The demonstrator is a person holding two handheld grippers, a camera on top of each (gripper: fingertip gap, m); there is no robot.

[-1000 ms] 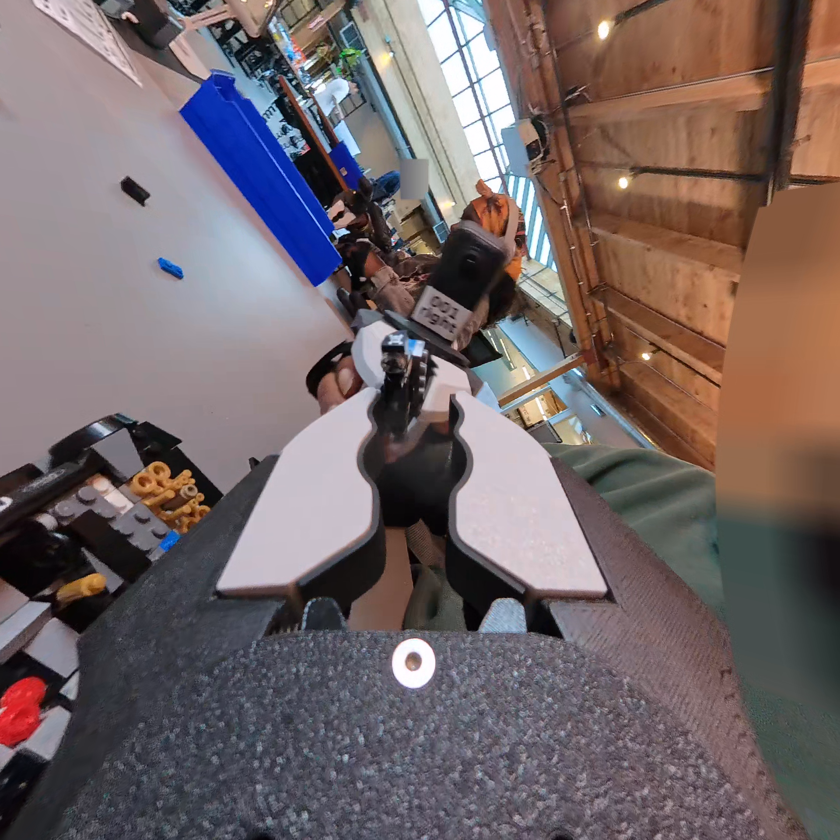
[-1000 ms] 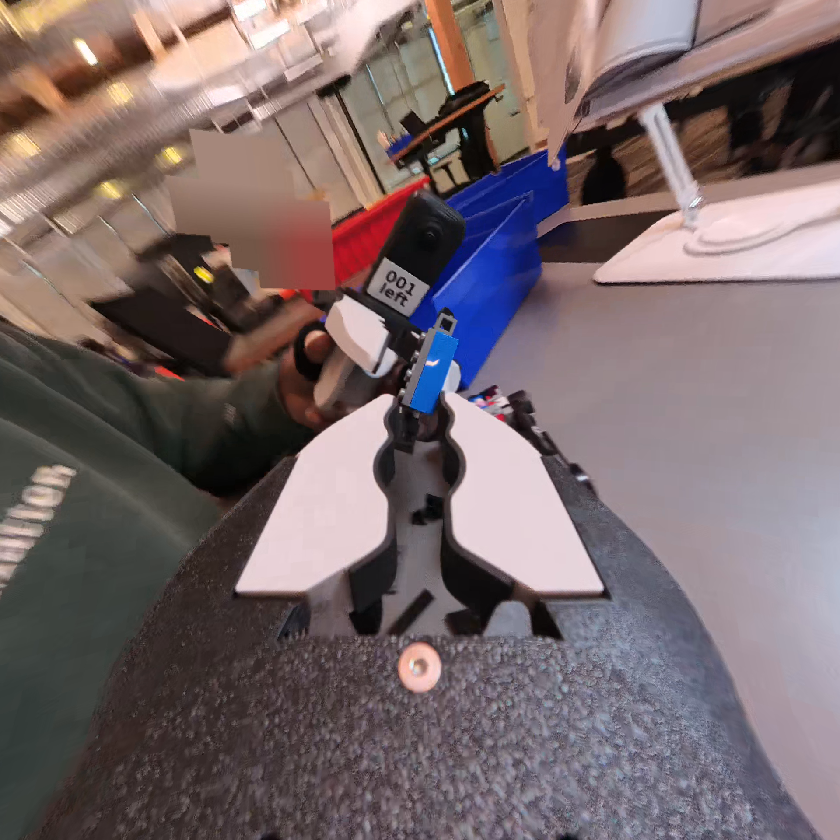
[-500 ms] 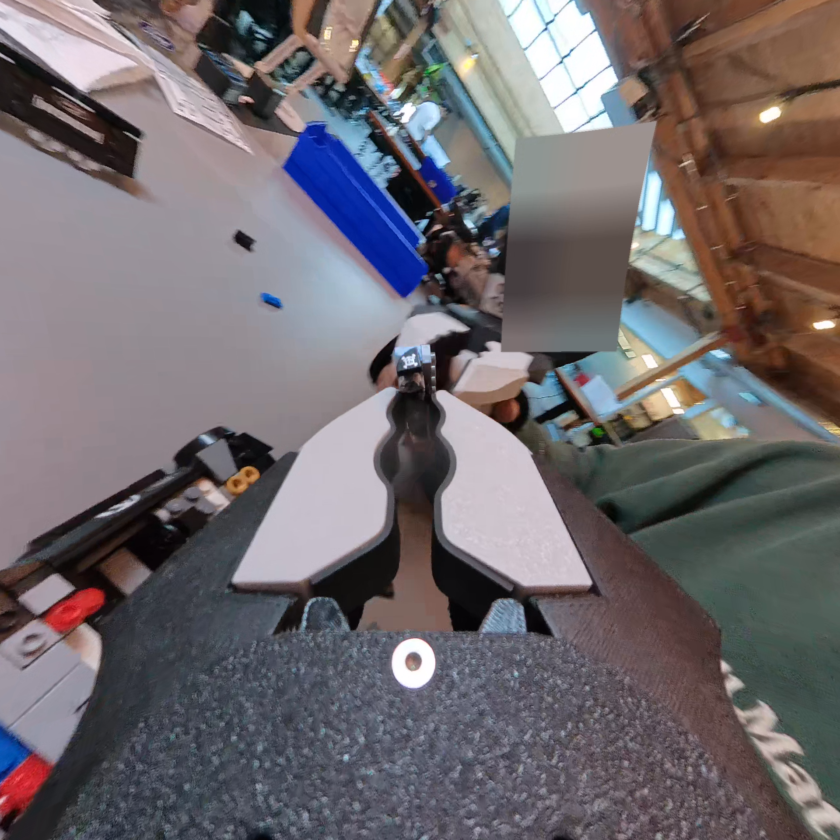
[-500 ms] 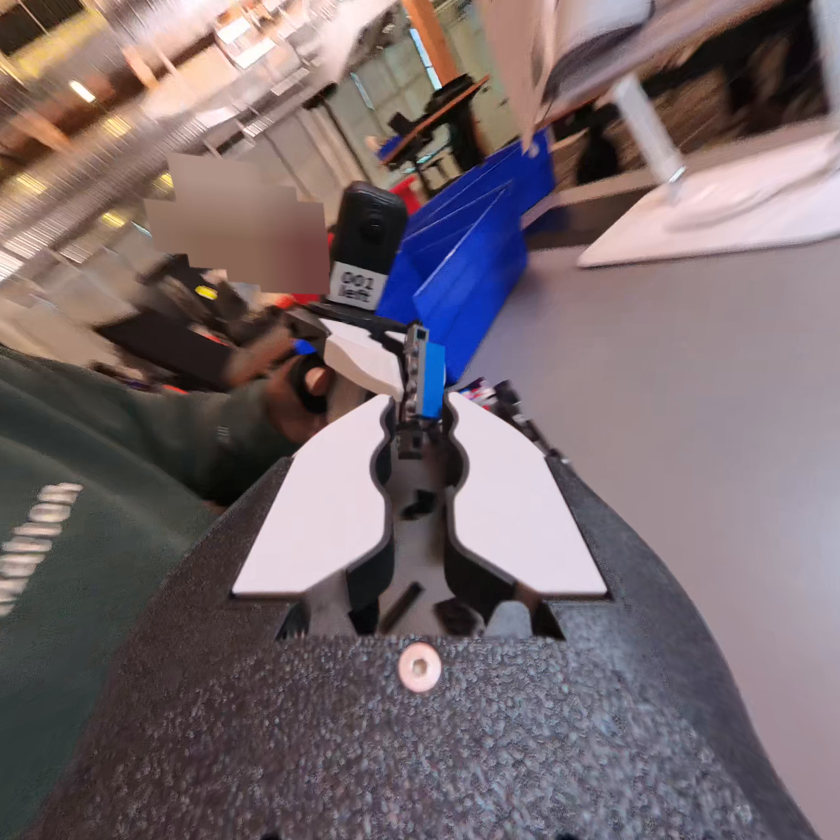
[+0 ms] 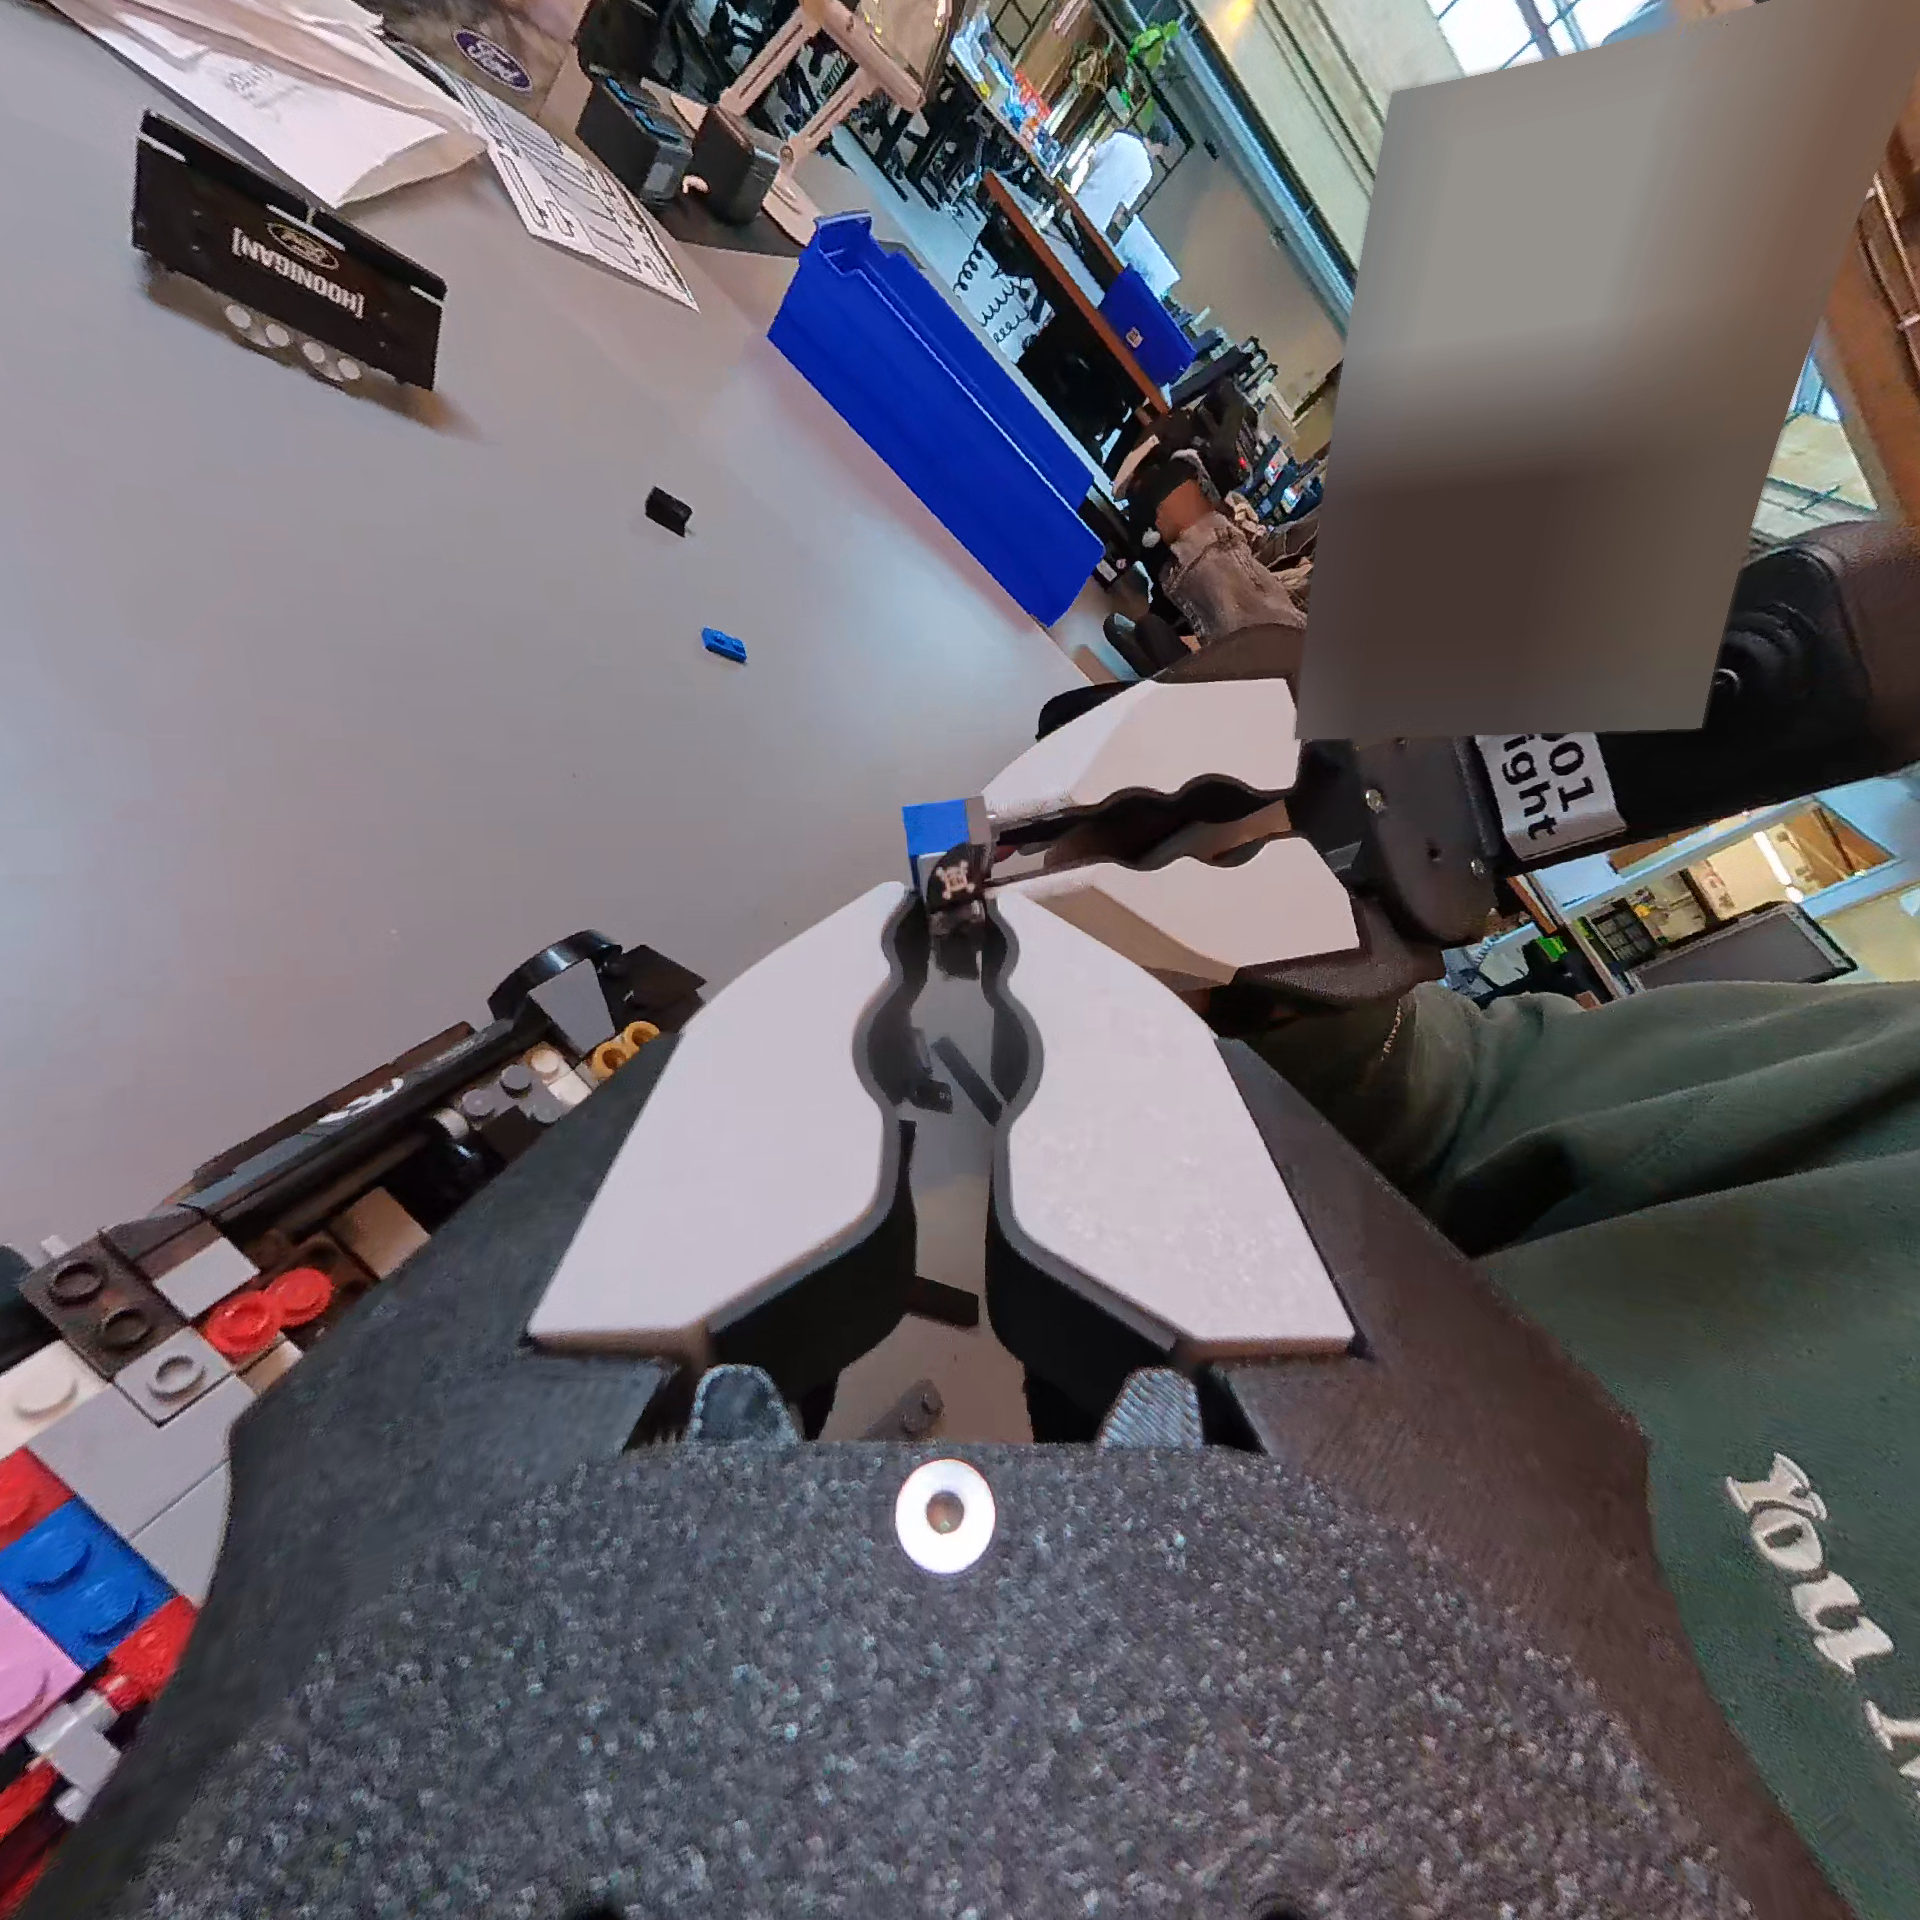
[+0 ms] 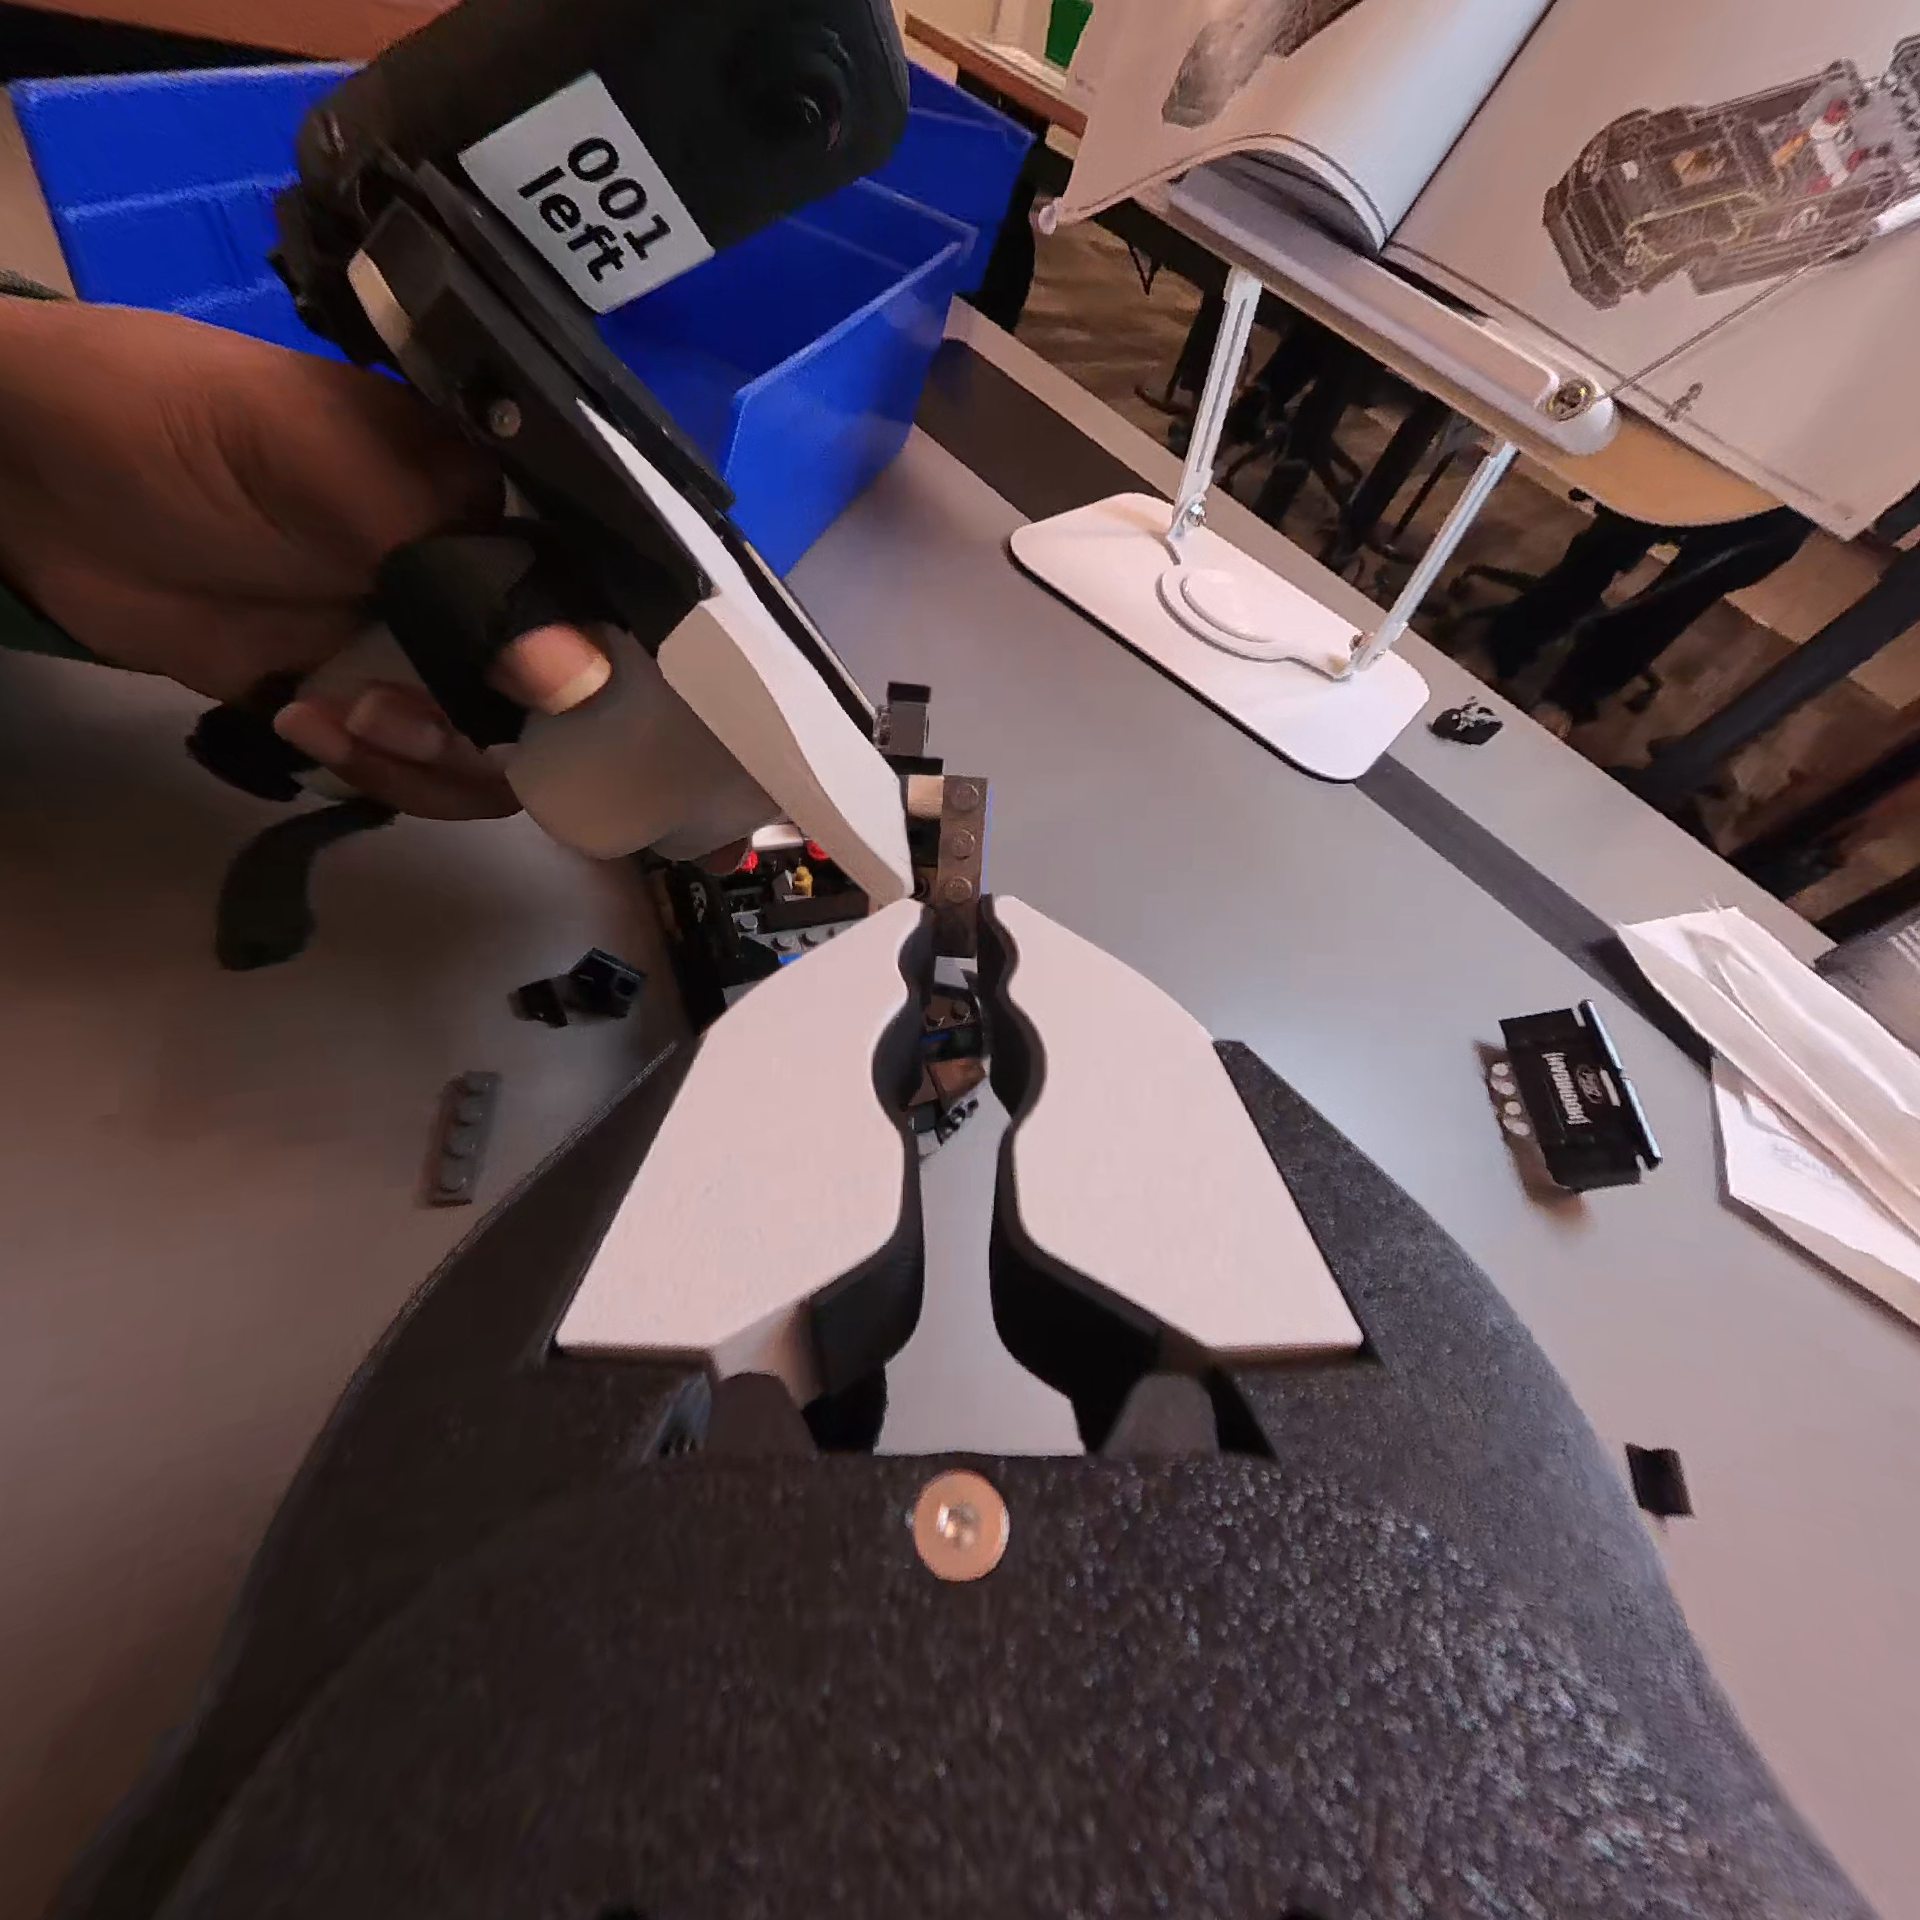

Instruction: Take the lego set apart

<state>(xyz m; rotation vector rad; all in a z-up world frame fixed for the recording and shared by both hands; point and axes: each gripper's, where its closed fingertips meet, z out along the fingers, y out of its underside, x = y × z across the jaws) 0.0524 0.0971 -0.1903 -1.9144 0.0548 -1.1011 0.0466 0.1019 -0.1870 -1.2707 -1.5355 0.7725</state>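
Note:
A small lego sub-assembly is held up between both grippers: a black printed piece (image 5: 956, 885) with a blue brick (image 5: 938, 830) and a dark grey studded plate (image 6: 962, 852). My left gripper (image 5: 951, 906) is shut on its black end. My right gripper (image 6: 956, 920) is shut on the grey plate end. In the left wrist view the right gripper (image 5: 989, 831) comes in from the right. In the right wrist view the left gripper (image 6: 902, 881) comes in from the upper left. The partly stripped lego car (image 5: 343, 1164) lies on the grey table below, also seen in the right wrist view (image 6: 743, 914).
On the table: blue bins (image 5: 935, 416), a black printed plate (image 5: 291, 281) (image 6: 1574, 1101), a small blue piece (image 5: 724, 644), a small black piece (image 5: 668, 509), a grey plate (image 6: 462, 1138), black bits (image 6: 587, 987), a white book stand (image 6: 1226, 623) with a booklet, papers (image 6: 1818, 1091). Only a small space, under 4 cm, lies between the two pairs of fingers.
Both grippers have tilted down toward the table with the small assembly still between them. The right gripper has swung round to the left gripper's right side.

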